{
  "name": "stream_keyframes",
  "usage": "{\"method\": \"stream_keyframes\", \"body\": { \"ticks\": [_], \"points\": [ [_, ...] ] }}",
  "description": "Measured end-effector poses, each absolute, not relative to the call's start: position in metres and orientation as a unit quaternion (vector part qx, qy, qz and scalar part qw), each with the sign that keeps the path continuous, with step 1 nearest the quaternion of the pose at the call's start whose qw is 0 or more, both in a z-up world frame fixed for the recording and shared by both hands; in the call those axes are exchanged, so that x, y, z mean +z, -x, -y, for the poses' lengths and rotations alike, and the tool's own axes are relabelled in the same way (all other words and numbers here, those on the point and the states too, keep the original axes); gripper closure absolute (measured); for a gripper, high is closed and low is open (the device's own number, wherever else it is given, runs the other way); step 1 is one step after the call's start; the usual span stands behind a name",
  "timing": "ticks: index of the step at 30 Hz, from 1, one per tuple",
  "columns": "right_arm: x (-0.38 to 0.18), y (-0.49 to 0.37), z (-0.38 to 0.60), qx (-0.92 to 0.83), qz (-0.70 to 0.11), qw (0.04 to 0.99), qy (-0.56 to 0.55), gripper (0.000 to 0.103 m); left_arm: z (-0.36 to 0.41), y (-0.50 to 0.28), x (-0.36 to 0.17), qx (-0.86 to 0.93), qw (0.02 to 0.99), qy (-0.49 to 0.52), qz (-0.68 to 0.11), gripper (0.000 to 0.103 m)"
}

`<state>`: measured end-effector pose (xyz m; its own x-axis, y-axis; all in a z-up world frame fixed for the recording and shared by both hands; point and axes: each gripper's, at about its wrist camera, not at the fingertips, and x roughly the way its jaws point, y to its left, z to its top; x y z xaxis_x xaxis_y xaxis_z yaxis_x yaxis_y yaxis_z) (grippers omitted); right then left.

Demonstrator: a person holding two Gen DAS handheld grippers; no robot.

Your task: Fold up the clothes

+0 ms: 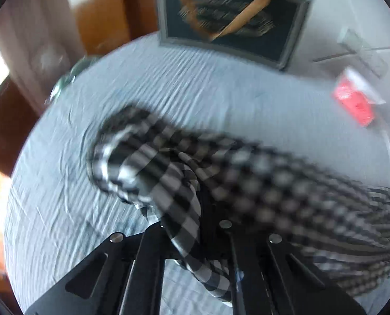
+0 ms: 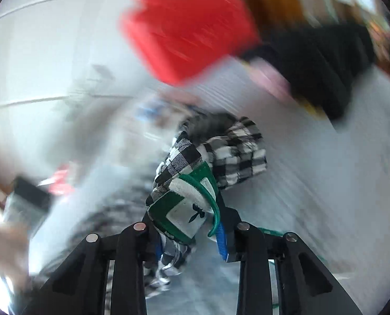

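Observation:
A black-and-white checked garment [image 1: 184,173] hangs bunched above a pale blue striped bedsheet [image 1: 90,210]. My left gripper [image 1: 192,225] is shut on a fold of it; the cloth trails off to the right. In the right wrist view my right gripper [image 2: 187,218] is shut on another part of the same garment [image 2: 231,155], at a green-and-white collar patch [image 2: 189,204]. Both views are blurred by motion.
A dark framed picture [image 1: 229,18] leans at the bed's far side. A red packet [image 1: 355,97] lies at the right. A red basket [image 2: 184,31] and a dark cloth pile [image 2: 323,65] lie beyond the right gripper. Wooden furniture [image 1: 100,13] stands behind.

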<state>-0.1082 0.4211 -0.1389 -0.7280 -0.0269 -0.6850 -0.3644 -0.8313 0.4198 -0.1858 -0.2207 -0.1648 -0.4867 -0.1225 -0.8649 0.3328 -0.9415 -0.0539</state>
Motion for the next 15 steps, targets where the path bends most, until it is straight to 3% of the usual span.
{"method": "stream_keyframes", "body": {
  "ticks": [3, 7, 10, 12, 14, 15],
  "points": [
    [-0.101, 0.119, -0.371, 0.913, -0.218, -0.003, 0.344, 0.074, 0.175, 0.184, -0.127, -0.880, 0.058, -0.465, -0.077, 0.098],
    [-0.097, 0.138, -0.288, 0.899, -0.145, -0.136, 0.391, 0.073, 0.093, 0.175, -0.108, -0.879, -0.075, -0.469, -0.029, 0.098],
    [-0.137, 0.151, -0.236, 0.850, -0.122, -0.195, 0.473, 0.048, 0.040, 0.171, -0.119, -0.853, -0.143, -0.501, 0.009, 0.097],
    [-0.168, 0.158, -0.212, 0.820, -0.116, -0.205, 0.522, 0.045, 0.024, 0.168, -0.132, -0.827, -0.163, -0.538, 0.006, 0.095],
    [-0.190, 0.158, -0.206, 0.796, -0.127, -0.203, 0.555, 0.044, 0.029, 0.168, -0.140, -0.812, -0.165, -0.560, -0.016, 0.087],
    [-0.196, 0.156, -0.209, 0.790, -0.144, -0.206, 0.560, 0.043, 0.033, 0.164, -0.138, -0.812, -0.160, -0.560, -0.017, 0.068]
  ]
}}
